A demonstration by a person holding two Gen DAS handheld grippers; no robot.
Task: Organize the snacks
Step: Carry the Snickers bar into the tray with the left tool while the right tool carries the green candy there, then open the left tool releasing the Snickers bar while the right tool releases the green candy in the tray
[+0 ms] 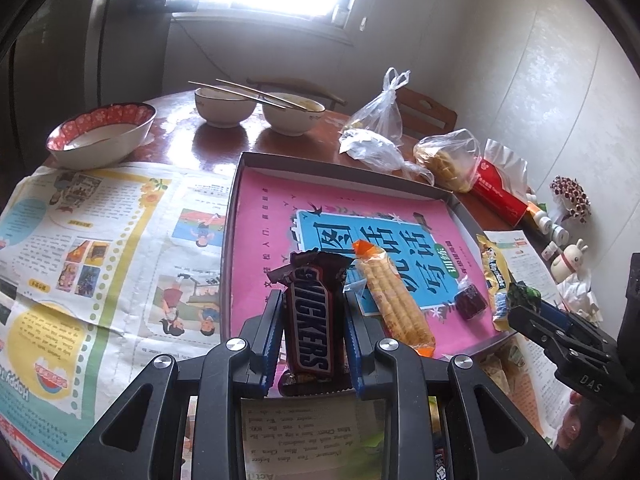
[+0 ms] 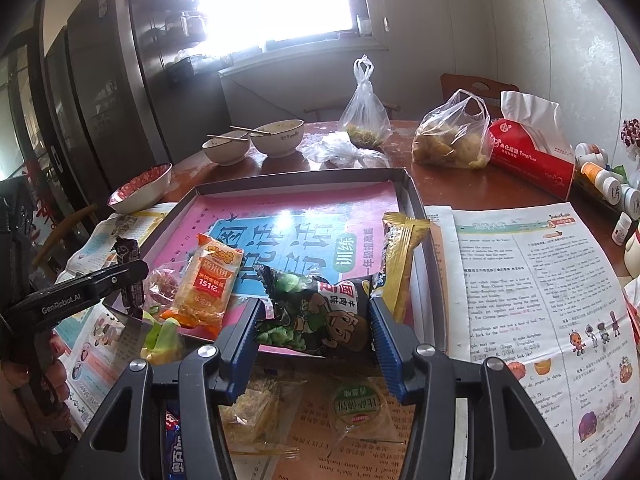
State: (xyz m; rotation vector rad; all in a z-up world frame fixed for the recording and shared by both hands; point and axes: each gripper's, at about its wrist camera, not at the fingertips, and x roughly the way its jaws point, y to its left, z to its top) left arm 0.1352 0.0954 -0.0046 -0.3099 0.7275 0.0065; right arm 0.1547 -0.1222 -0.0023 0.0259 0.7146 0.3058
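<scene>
A shallow tray point(image 1: 236, 216) sits ahead of me on the table point(image 2: 472, 184), newspaper point(image 1: 100, 240) to its left. Inside lie a rice cracker pack point(image 1: 394, 304) and a small sweet point(image 1: 471, 299) to its right. Two bowls point(image 1: 256, 112) stand behind the tray.

- The left gripper point(image 1: 311, 316) points forward and downward, its two blue-padded fingers point(image 1: 269, 336) closed against the sides of a chocolate bar point(image 1: 311, 320), gripping it lengthwise.
- The right gripper point(image 2: 316, 322) tilts down likewise, its blue pads point(image 2: 384, 336) pressing a green snack packet point(image 2: 316, 316) held crosswise.
- Fingers of a hand point(image 2: 48, 376) wrap the left gripper's handle.
</scene>
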